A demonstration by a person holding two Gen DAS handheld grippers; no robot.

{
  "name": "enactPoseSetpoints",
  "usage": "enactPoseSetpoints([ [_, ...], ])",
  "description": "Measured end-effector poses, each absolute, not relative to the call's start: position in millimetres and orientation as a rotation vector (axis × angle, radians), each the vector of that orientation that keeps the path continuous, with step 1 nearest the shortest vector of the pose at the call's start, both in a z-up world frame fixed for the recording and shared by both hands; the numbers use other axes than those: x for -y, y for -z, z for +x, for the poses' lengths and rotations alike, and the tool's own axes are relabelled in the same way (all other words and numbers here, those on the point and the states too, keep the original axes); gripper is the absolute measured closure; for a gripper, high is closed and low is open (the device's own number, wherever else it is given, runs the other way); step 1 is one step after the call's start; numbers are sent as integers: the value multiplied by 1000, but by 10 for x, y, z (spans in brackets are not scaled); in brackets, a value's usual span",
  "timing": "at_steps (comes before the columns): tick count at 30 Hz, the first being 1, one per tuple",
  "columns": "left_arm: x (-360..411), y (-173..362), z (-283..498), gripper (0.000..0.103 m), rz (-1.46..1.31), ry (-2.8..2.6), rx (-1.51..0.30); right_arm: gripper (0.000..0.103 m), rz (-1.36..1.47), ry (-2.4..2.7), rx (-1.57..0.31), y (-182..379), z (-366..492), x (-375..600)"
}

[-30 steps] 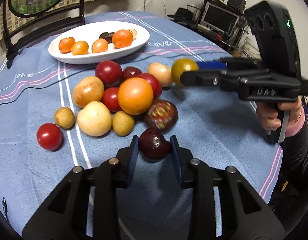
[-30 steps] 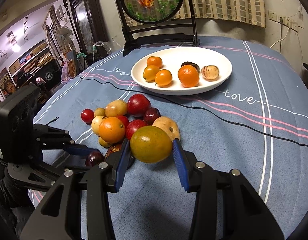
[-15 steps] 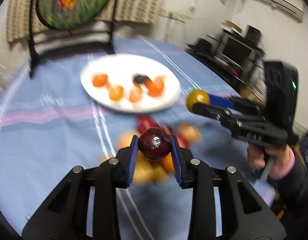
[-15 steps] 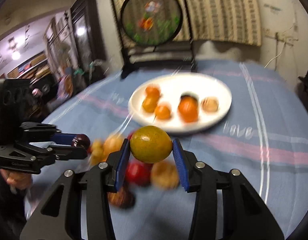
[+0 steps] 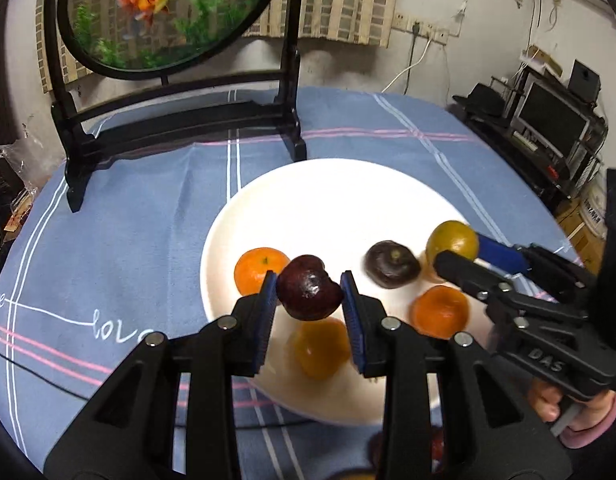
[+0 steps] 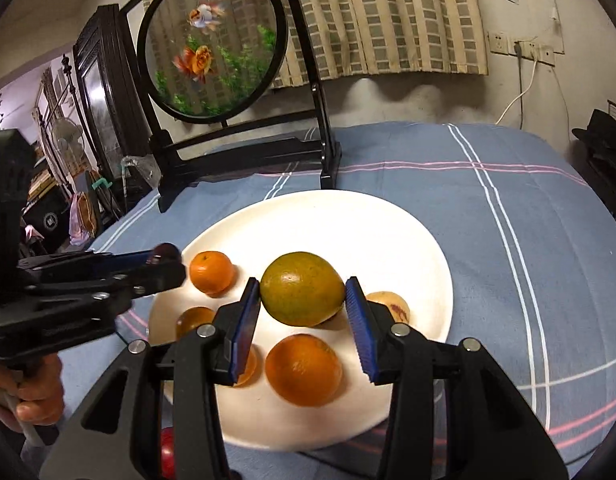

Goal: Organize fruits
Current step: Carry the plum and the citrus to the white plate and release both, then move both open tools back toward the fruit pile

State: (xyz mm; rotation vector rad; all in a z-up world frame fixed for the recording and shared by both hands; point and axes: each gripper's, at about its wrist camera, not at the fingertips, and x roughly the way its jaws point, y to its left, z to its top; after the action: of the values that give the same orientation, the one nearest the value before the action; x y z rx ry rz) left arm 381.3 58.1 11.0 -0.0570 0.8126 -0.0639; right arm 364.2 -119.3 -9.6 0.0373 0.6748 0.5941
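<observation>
My left gripper (image 5: 309, 298) is shut on a dark red plum (image 5: 309, 293) and holds it above the near part of the white oval plate (image 5: 331, 200). My right gripper (image 6: 302, 314) is shut on a green-yellow citrus fruit (image 6: 302, 288) over the same plate (image 6: 308, 220). On the plate lie several small oranges (image 5: 261, 270) (image 6: 304, 370), a dark brown fruit (image 5: 391, 264) and a pale speckled fruit (image 6: 391, 304). Each gripper shows in the other's view: the right one (image 5: 457, 254) with its citrus, the left one (image 6: 164, 258) with the plum.
A round goldfish screen on a black stand (image 5: 180, 128) rises just behind the plate on the blue striped tablecloth (image 5: 128, 220). A red fruit (image 6: 168, 452) peeks at the near edge. Shelves with a monitor (image 5: 555, 116) stand off to the right.
Both grippers have carried their fruits from over the loose pile forward to above the white plate. The pile has dropped out of view below.
</observation>
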Motion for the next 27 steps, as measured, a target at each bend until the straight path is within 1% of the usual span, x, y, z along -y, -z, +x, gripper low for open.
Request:
enactPoseSetpoints([
  [3, -572, -23, 3841, 69, -53, 60, -818, 58, 22, -605, -688, 150, 3661, 1173],
  [4, -566, -13, 3828, 47, -46, 46, -810, 57, 21, -612, -688, 155, 3656, 1168],
  [5, -559, -24, 3793, 32, -34, 20, -794, 52, 25, -617, -677, 142, 3635, 1179],
  [6, -562, -58, 3744, 23, -24, -7, -760, 47, 27, -622, -666, 116, 3622, 1191],
  [9, -584, -161, 3633, 22, -22, -2, -736, 45, 28, -619, -625, -23, 3524, 1252],
  [10, -609, -216, 3549, 21, -36, 0, -725, 45, 28, -621, -621, -51, 3497, 1264],
  [16, -784, -467, 2797, 2, -101, -64, -593, 44, -10, -655, -592, -172, 3124, 1326],
  [20, -906, -351, 2344, 2, -204, -85, -542, 43, -36, -674, -590, -90, 2757, 1424],
  [24, -994, -151, 2163, 2, -262, -98, -618, 43, -37, -711, -581, -4, 2368, 1552],
  [27, -1094, -73, 2037, 2, -274, -147, -618, 43, -27, -753, -621, 35, 2217, 1574],
])
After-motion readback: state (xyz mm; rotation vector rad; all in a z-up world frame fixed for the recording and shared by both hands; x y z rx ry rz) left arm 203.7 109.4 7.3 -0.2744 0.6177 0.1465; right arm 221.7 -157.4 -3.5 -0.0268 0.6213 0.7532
